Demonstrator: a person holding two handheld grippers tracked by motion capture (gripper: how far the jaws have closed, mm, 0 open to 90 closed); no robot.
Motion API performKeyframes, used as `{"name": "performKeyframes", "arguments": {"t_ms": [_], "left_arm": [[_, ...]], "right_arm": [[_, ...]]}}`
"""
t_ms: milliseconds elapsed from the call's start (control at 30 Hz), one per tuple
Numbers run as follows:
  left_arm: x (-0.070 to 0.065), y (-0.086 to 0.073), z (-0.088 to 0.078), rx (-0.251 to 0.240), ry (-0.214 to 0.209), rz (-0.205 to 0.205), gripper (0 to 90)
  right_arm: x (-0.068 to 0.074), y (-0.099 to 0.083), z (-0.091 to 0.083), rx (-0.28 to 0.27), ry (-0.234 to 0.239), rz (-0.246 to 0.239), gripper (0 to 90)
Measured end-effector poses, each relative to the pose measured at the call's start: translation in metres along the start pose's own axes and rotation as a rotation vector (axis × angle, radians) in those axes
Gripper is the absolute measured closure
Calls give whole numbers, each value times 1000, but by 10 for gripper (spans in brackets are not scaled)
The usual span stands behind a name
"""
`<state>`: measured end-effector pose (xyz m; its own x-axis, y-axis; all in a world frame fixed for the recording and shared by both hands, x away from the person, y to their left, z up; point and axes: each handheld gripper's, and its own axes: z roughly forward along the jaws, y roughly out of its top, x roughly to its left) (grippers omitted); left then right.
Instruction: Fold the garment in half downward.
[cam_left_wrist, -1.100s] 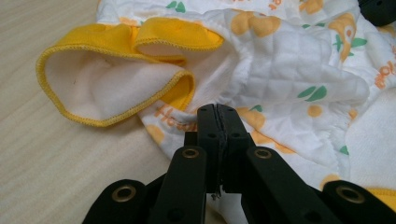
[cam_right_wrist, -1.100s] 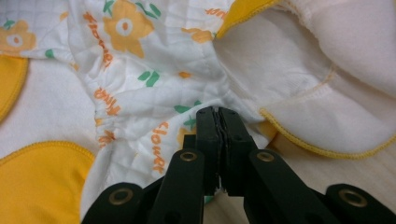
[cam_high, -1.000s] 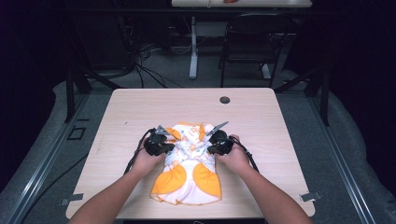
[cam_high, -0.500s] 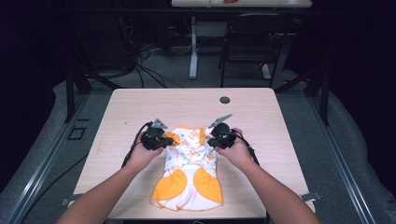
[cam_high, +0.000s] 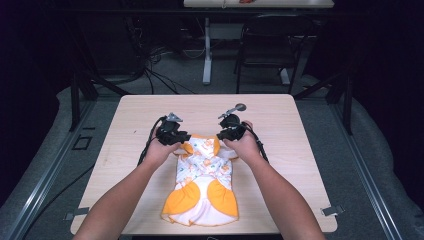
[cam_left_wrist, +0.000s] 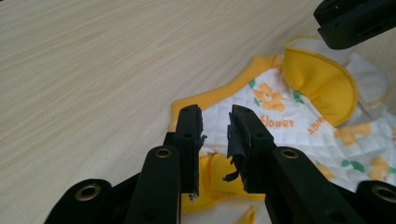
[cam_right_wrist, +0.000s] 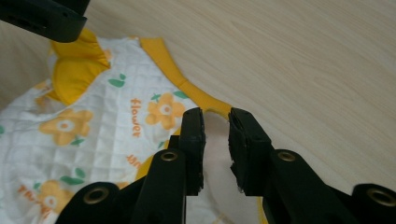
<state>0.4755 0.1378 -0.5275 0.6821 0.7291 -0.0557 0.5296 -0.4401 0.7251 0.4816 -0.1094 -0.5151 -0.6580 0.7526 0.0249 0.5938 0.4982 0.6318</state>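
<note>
Compared with a second ago, both grippers raised off the folded baby garment (cam_high: 202, 182) and drawn apart toward the far corners of its top edge, jaws just opened from a pinch. Left gripper (cam_high: 186, 135) now left of centre in the high view, jaws parted with a clear gap, nothing pressed between the pads; in the left gripper view, fingertips (cam_left_wrist: 189, 122) hovering over the orange neckband of the garment (cam_left_wrist: 299, 126), cloth visible through the gap but not clamped. Right gripper (cam_high: 223, 135) just right of centre, jaws likewise apart and free; in the right gripper view, fingertips (cam_right_wrist: 192, 123) above the orange-trimmed edge of the garment (cam_right_wrist: 93, 130), white quilted fabric seen between them, untouched. Forearms entering from the bottom of the high view, angled inward, left hand (cam_high: 160, 150) and right hand (cam_high: 247, 146) wrapped around the gripper bodies, jaws pointing toward each other over the garment's collar. Garment lying flat in the lower middle of the wooden table (cam_high: 300, 165), white with orange flower print, orange panels near its lower hem, hem close to the near table edge. Bare tabletop wide on both sides and beyond the grippers, toward the top of the frame. Small dark round object (cam_high: 240, 106) on the table just beyond the right gripper.
</note>
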Motion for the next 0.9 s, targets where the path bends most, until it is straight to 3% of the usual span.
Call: {"name": "performKeyframes", "arguments": {"t_ms": [100, 233, 500, 567, 700, 767, 900], "left_arm": [[5, -2, 7, 18, 14, 3, 688], [14, -7, 14, 32, 20, -25, 645], [20, -17, 29, 89, 11, -40, 558], [19, -19, 31, 79, 24, -48, 537], [20, -21, 33, 86, 29, -44, 492], [21, -22, 34, 95, 25, -41, 483], [19, -24, 36, 116, 28, -37, 483]], "right_arm": [[-6, -1, 8, 26, -21, 19, 718], [-17, -9, 21, 76, -8, 76, 644], [-20, -15, 33, 106, 23, 115, 568], [-20, -17, 36, 114, 11, 113, 546], [-22, -18, 38, 102, -2, 124, 497], [-21, -21, 39, 83, -2, 151, 496], [-25, -26, 39, 82, 29, 164, 518]]}}
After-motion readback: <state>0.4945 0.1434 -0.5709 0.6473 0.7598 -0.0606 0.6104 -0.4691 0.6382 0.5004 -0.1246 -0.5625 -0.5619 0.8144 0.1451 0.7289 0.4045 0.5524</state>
